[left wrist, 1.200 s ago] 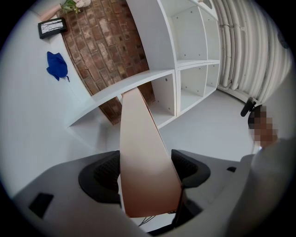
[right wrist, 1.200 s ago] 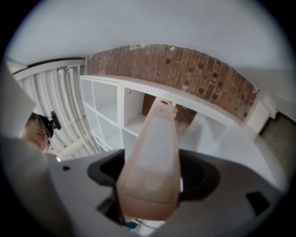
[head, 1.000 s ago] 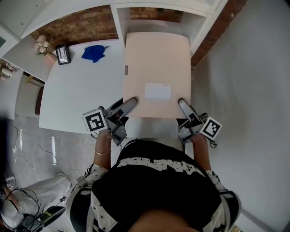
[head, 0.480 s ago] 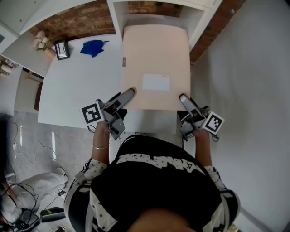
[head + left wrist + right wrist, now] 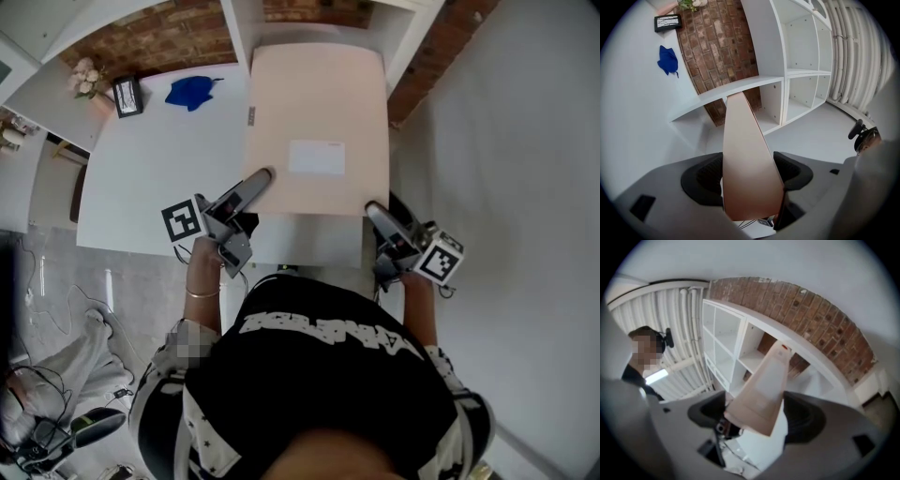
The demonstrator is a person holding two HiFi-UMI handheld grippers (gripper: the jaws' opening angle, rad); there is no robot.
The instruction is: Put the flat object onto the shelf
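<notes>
A flat tan cardboard box [image 5: 319, 112] with a white label [image 5: 317, 157] is held level above the table's right end. Its far edge reaches the open compartment of the white shelf [image 5: 237, 33]. My left gripper [image 5: 255, 180] is shut on the box's near-left corner, and the box [image 5: 745, 154] stands edge-on between its dark pads. My right gripper [image 5: 375, 212] is shut on the near-right corner. In the right gripper view the box [image 5: 764, 390] runs out from the jaws toward the shelf cubbies [image 5: 726, 333].
A white table [image 5: 150, 169] carries a blue cloth [image 5: 190, 92], a small framed picture [image 5: 127, 96] and flowers [image 5: 82, 80] at its far left. A brick wall [image 5: 141, 42] rises behind. Cables [image 5: 56, 431] lie on the floor. Another person [image 5: 640, 357] stands off to the side.
Both grippers have carried the box forward, toward the shelf. Its far edge has come up to the compartment opening.
</notes>
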